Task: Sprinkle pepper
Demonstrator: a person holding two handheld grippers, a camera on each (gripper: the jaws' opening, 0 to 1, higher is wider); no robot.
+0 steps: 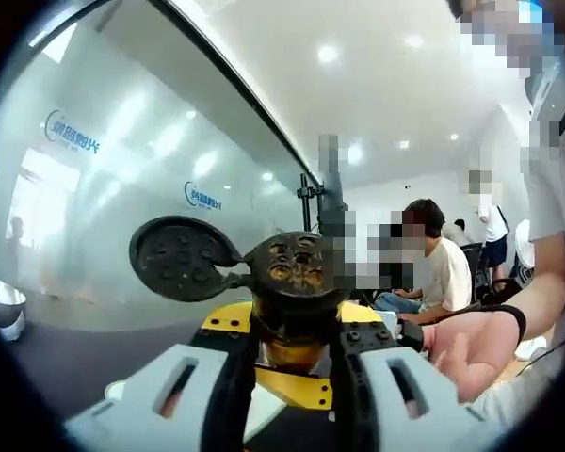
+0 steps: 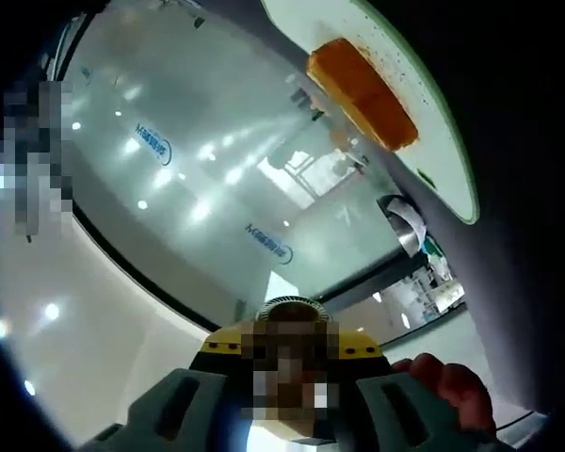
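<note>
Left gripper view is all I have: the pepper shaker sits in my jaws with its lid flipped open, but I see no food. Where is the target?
Observer: The right gripper view shows a white plate with a green rim on a dark surface, near the top of that rolled view.
Operator: Anything on it?
Observer: One orange-brown slab of food, perhaps toast, with a few dark specks on the plate beside it.
Operator: Is the right gripper free to steady the pepper shaker?
Observer: I cannot tell. A ridged round top shows between its jaws, the rest is obscured, and a hand is beside it.
</note>
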